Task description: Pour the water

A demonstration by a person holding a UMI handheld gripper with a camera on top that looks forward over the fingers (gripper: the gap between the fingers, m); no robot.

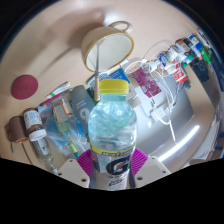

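The gripper is clamped on a clear plastic water bottle with a yellow cap, both purple pads pressing its sides, upright, above a cluttered counter; a beige mug sits well beyond.

We see a clear bottle with a yellow cap and a black label bearing a white mark. The gripper pads are magenta. At twelve o'clock beyond it, a cream cup on the beige table.
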